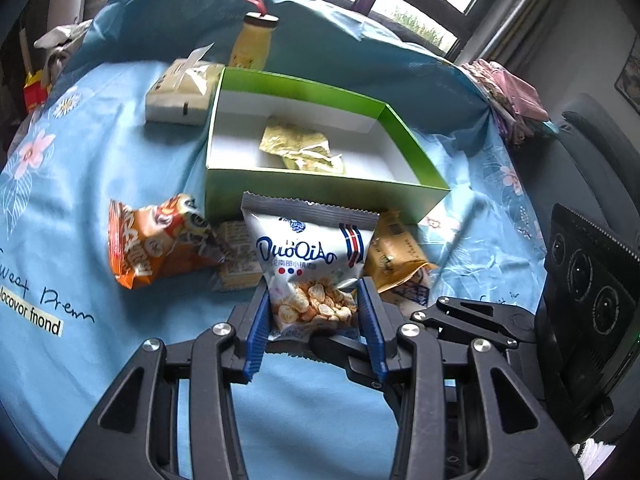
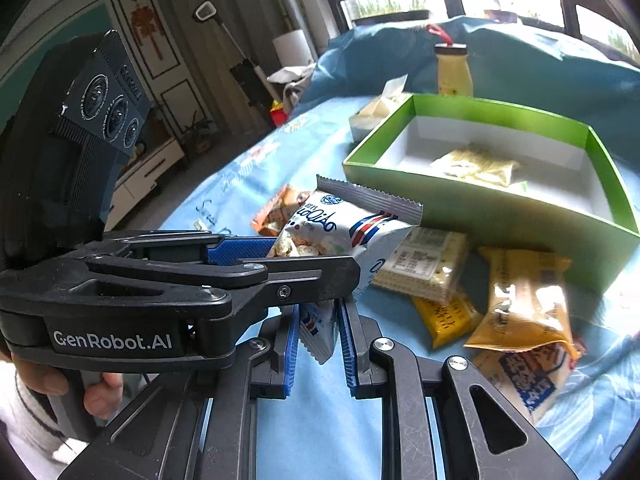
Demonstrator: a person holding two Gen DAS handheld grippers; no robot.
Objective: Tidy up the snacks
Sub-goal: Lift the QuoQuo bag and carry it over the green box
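A white DuoQiao snack bag (image 1: 308,256) stands upright between the blue pads of my left gripper (image 1: 314,300), which is shut on its lower half. In the right wrist view the same bag (image 2: 344,232) is held by the left gripper, and my right gripper (image 2: 318,320) is closed on the bag's bottom corner (image 2: 318,334). An open green box (image 1: 416,196) (image 2: 472,204) lies just behind, with yellow-green packets (image 1: 300,146) inside. An orange bag (image 1: 152,240), a cracker pack (image 2: 424,268) and yellow packets (image 2: 524,300) lie on the blue cloth in front of the box.
A yellow drink bottle (image 1: 254,42) and a tissue pack (image 1: 180,94) stand behind the box's left side. Pink cloth (image 1: 508,92) lies at the table's right edge. The blue flowered tablecloth (image 1: 80,184) covers the table. A cabinet (image 2: 152,40) stands to the left.
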